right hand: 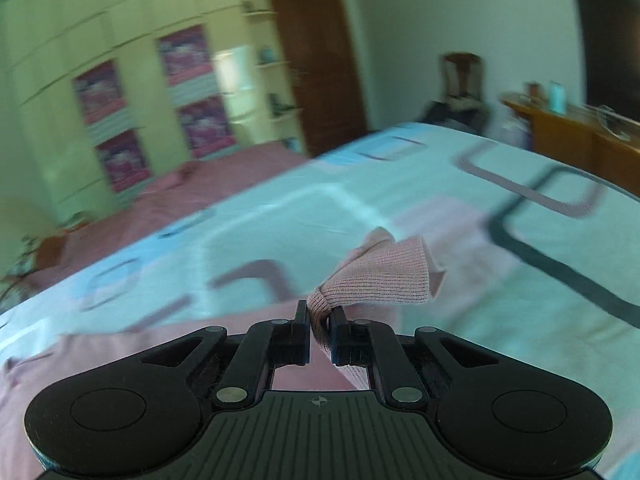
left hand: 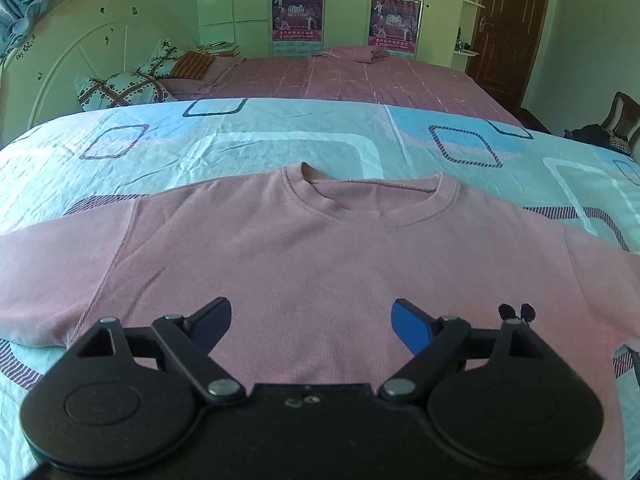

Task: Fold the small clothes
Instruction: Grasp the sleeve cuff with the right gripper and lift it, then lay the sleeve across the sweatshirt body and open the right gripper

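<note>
A pink long-sleeved top (left hand: 304, 264) lies flat, front up, on the light-blue patterned bed sheet (left hand: 240, 140), its round neckline (left hand: 372, 200) pointing away from me. My left gripper (left hand: 312, 322) hovers over the lower chest of the top, its jaws wide apart with nothing between them. In the right wrist view my right gripper (right hand: 319, 332) is shut on the ribbed cuff of the top's sleeve (right hand: 384, 280). The cuff bunches up and sticks out past the fingertips, lifted above the sheet (right hand: 400, 208). The view is blurred.
A second bed with a pink checked cover (left hand: 352, 76) and patterned pillows (left hand: 124, 88) lies beyond. A white headboard (left hand: 80, 60) stands at left, wardrobes and a brown door (left hand: 508, 32) behind. A wooden sideboard (right hand: 568, 128) and a chair (right hand: 460, 76) stand to the right.
</note>
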A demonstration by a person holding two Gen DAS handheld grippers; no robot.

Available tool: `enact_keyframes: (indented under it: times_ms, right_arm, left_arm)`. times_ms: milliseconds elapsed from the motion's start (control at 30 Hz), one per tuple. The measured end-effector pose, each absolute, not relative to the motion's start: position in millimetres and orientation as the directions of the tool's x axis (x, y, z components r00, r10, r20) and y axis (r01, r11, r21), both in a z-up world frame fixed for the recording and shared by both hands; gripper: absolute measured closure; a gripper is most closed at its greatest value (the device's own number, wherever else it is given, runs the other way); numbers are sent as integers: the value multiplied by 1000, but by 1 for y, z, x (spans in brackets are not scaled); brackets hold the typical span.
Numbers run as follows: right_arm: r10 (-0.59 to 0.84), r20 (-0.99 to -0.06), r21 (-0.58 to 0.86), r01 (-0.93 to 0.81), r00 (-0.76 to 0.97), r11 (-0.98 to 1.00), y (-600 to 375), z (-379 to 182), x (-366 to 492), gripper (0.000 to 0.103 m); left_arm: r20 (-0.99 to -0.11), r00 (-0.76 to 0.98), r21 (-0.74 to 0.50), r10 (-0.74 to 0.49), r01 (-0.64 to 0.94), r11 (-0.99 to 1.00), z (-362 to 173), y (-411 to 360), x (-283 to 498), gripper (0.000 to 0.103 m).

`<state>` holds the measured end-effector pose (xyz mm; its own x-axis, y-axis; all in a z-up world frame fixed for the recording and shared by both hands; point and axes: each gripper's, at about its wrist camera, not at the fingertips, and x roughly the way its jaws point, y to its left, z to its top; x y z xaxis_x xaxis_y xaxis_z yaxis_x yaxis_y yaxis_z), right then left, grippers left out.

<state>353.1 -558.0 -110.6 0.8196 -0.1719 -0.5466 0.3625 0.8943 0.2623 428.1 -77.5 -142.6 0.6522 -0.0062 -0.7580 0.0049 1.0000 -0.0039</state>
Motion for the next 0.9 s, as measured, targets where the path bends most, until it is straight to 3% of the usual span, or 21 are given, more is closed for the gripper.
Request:
enact_keyframes:
  times_ms: [233,433,533,600,667,900]
  right_arm:
    - [122,-508,270,23,853,962,-396,-99,386,95]
    - [289,-585,269,-155,758,951,-275,-134,399,94]
    - [307,-613,241,-197,728,950,-247,-149,396,92]
    - [320,-613,237,-218,722,947,-239,-150,391,67]
    - [333,-601,248,-227,727,942,-240,-148,384,48]
    - [223,-597,173,-148,770,974,-278,-131,359,47]
  left_arm:
    - [-721,693,0,5,-8,1000,-131,-34,423,16]
    - [-714,700,-4,-13,15,1000,-130,-5,422,15]
    - [-721,690,-40,-61,46,998,-133,-1,423,15]
    - [-724,682,-70,-102,74,995,-134,-3,423,12]
    - [-725,671,-110,-154,108,988,-138,-10,425,9]
    - [-751,577,-206,-321,257,944,-164,-63,435,7]
